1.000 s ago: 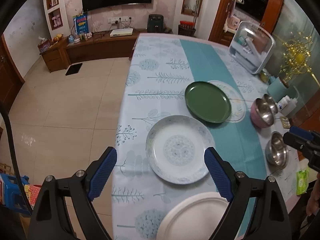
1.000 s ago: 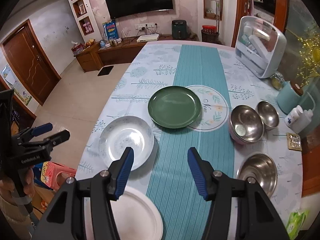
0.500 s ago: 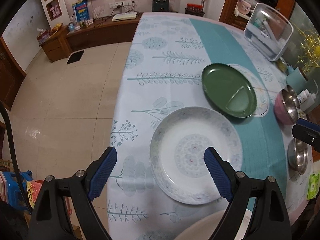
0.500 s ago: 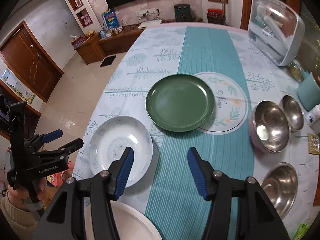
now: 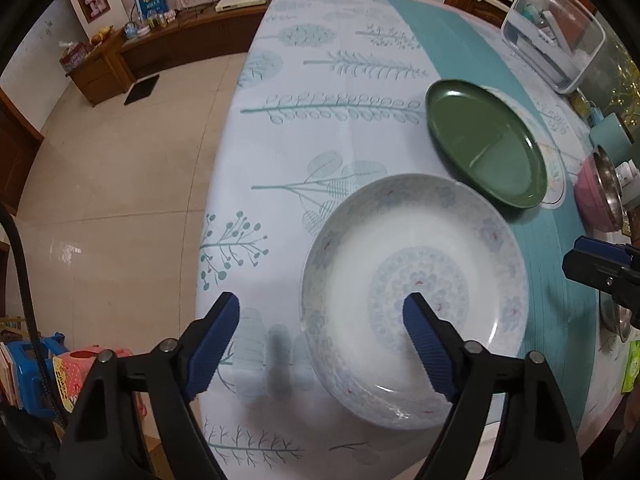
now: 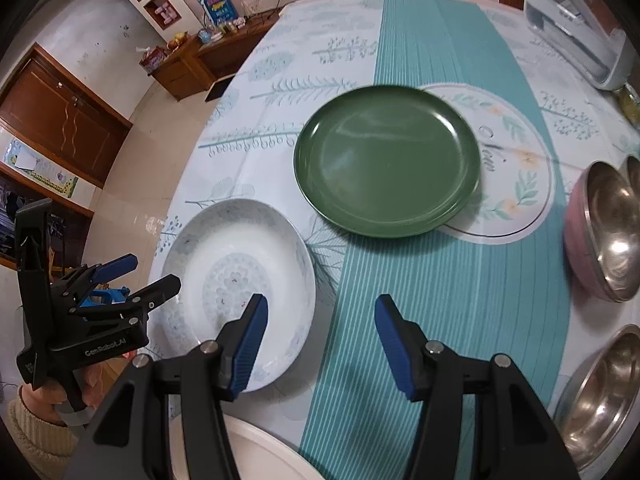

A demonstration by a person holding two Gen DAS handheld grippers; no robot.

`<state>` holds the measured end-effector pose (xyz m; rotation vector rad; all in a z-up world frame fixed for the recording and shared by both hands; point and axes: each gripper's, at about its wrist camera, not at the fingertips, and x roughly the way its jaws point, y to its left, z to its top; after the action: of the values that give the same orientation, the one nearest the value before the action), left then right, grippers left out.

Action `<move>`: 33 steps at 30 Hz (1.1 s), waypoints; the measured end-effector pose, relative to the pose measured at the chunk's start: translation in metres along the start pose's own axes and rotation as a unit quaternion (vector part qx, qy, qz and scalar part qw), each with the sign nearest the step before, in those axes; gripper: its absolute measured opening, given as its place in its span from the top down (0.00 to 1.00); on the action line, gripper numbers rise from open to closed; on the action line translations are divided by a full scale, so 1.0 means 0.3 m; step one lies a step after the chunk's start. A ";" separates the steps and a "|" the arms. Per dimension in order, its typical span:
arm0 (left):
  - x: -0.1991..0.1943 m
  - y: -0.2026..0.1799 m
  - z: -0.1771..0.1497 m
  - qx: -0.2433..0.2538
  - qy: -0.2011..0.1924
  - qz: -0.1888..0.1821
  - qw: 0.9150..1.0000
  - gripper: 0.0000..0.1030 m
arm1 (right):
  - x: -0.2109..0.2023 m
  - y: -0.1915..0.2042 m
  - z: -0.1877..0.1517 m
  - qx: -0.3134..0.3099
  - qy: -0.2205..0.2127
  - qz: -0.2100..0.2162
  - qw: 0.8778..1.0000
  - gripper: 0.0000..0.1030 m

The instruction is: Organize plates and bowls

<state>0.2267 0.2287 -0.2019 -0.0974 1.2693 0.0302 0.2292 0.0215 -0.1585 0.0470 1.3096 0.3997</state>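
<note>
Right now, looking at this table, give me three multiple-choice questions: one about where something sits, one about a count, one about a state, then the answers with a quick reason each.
1. Where does the green plate rest?
A. Partly on the round floral placemat
B. Inside a steel bowl
C. On the floor

2. How many steel bowls show in the right wrist view?
A. One
B. Three
C. Six

3. What is the left gripper doing?
A. Clamping the green plate
C. Holding a steel bowl
B. Open, straddling the near rim of the patterned white plate

Answers:
1 A, its edge overlaps the placemat.
2 B, the pink-sided bowl, one behind it and one nearer.
3 B, one finger stands over the plate, the other over the tablecloth, gripping nothing; the jaws have just been closing.
</note>
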 end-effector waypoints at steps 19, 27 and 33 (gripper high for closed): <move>0.122 0.051 0.009 -0.019 0.060 -0.071 0.996 0.73 | 0.216 -0.028 0.015 0.021 0.076 0.039 0.996 0.85; 0.135 0.082 0.010 -0.026 0.068 -0.089 0.993 0.85 | 0.226 -0.010 0.016 0.009 0.082 0.044 0.996 0.93; 0.121 0.104 0.003 -0.017 0.068 -0.092 0.993 0.87 | 0.222 -0.030 0.015 0.027 0.087 0.056 0.994 0.94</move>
<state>0.2358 0.2587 -0.2380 -0.2488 1.3913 -0.1151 0.2492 0.0348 -0.2216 0.1341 1.4947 0.4716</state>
